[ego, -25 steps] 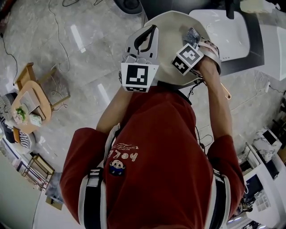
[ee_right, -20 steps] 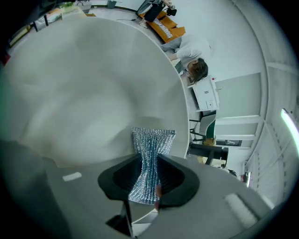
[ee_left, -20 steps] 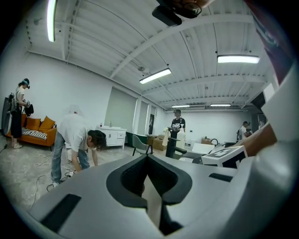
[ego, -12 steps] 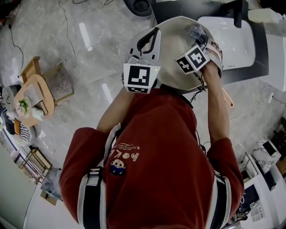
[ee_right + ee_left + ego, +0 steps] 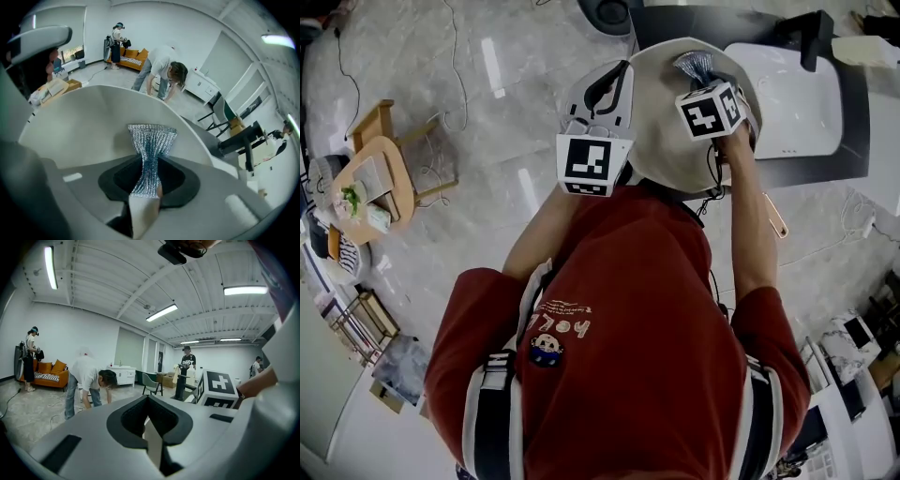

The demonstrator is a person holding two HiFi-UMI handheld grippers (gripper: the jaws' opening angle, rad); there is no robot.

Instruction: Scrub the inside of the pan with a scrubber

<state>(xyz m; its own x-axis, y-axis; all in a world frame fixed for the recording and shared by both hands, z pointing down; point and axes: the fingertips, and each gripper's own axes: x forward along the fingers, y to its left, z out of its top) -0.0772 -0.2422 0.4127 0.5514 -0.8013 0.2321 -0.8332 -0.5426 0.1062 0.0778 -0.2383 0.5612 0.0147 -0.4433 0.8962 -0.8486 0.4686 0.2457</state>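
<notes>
I hold a beige pan (image 5: 661,127) up in front of the person's chest, above the floor. My left gripper (image 5: 617,77) is shut on the pan's left rim; in the left gripper view (image 5: 152,430) a thin pale edge sits between its jaws. My right gripper (image 5: 705,82) is shut on a silver mesh scrubber (image 5: 694,66). In the right gripper view (image 5: 145,190) the scrubber (image 5: 151,140) fans out from the jaws and presses against the pan's smooth inside (image 5: 84,126). A copper-coloured handle (image 5: 778,225) pokes out beside the right forearm.
A white basin (image 5: 787,89) on a dark counter (image 5: 853,141) lies just beyond the pan at the right. A small wooden table (image 5: 366,197) with clutter stands at the far left. Cables trail over the marble floor. A bending person (image 5: 164,70) and others stand in the room.
My right gripper has slid the scrubber up toward the pan's far rim and turned a little. The left gripper keeps its hold on the rim. The head view has shifted slightly.
</notes>
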